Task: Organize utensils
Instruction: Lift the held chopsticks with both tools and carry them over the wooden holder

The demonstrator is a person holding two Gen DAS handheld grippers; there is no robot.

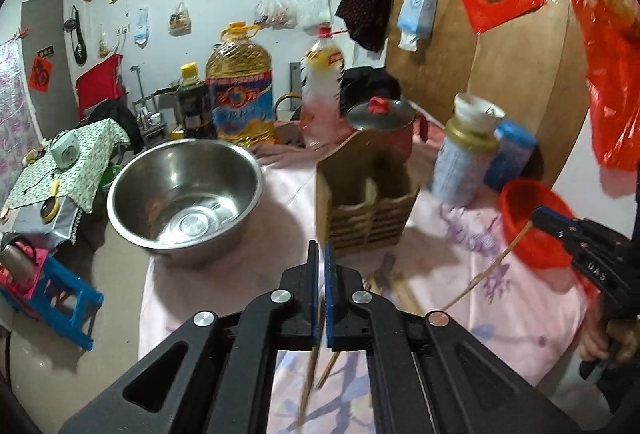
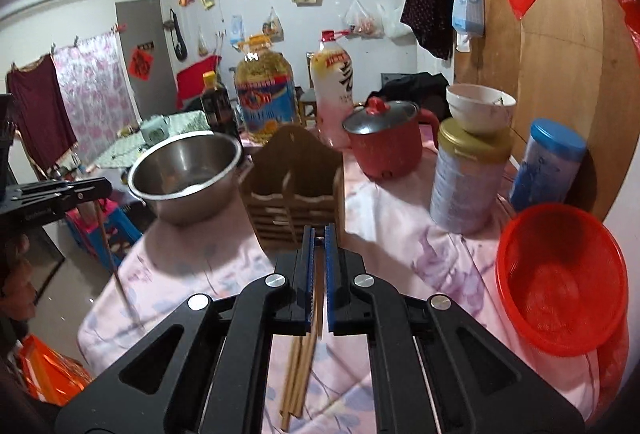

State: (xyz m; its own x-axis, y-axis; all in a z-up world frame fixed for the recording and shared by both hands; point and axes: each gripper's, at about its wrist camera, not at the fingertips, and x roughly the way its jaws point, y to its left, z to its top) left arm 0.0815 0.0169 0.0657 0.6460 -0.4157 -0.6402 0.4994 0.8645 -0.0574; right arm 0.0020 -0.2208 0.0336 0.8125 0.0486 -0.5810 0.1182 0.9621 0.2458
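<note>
above the table's near edge, each gripper, left (image 1: 321, 254) and right (image 2: 319, 234), pinches one chopstick (holder (image 2: 296, 190) just beyond).

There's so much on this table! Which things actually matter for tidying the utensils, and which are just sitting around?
Part of the job:
- wooden utensil holder
- chopsticks on the cloth
- chopstick in the left tongs
- chopstick in the right tongs

Just lying about:
- steel bowl
- red pot
- oil bottle
- red basket
- tin can
</note>
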